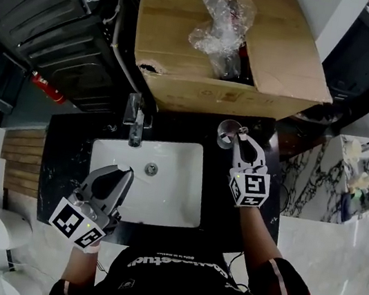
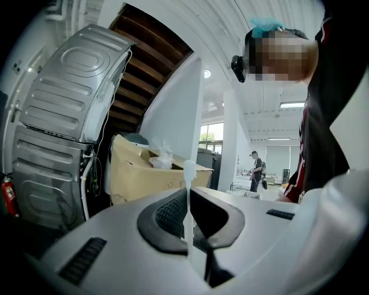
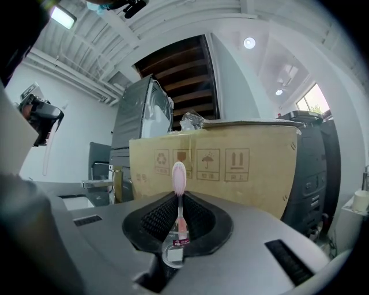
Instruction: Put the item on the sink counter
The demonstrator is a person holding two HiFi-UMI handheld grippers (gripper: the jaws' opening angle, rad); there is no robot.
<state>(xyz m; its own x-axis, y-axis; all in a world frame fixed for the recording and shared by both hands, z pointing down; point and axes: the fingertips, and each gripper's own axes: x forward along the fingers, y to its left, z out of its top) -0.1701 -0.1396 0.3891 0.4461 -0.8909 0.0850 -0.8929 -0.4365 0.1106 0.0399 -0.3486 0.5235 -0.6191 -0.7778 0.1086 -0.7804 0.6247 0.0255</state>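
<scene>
1. Left gripper (image 1: 126, 172): jaws closed on a white toothbrush (image 2: 188, 173), pinched on the handle, with the brush head up and sticking out past the tips; it stands roughly upright in the left gripper view
2. It hangs over the left part of the white sink basin (image 1: 168, 200), tips pointing toward the faucet (image 1: 135, 120); the white brush is too small to make out in the head view
3. Right gripper (image 1: 242, 137): jaws clamped on a pink toothbrush (image 3: 179, 173), pink head up, clear handle with a small red label sitting low between the pads
4. It is over the black counter (image 1: 66, 141) to the right of the basin, tips right at a clear glass (image 1: 226, 131) standing at the back right of the counter; can't tell if anything touches the glass
5. Both brushes are held in the grippers; neither lies on the counter
6. A cardboard box (image 1: 186, 52) sits just behind the counter with its flaps open and a crumpled clear plastic bag (image 1: 219, 16) in it; handling symbols are printed on the side facing the right gripper
7. A grey washing machine (image 2: 63, 115) stands left of the box, and a red fire extinguisher (image 1: 46, 87) is beside it, left of the counter
</scene>
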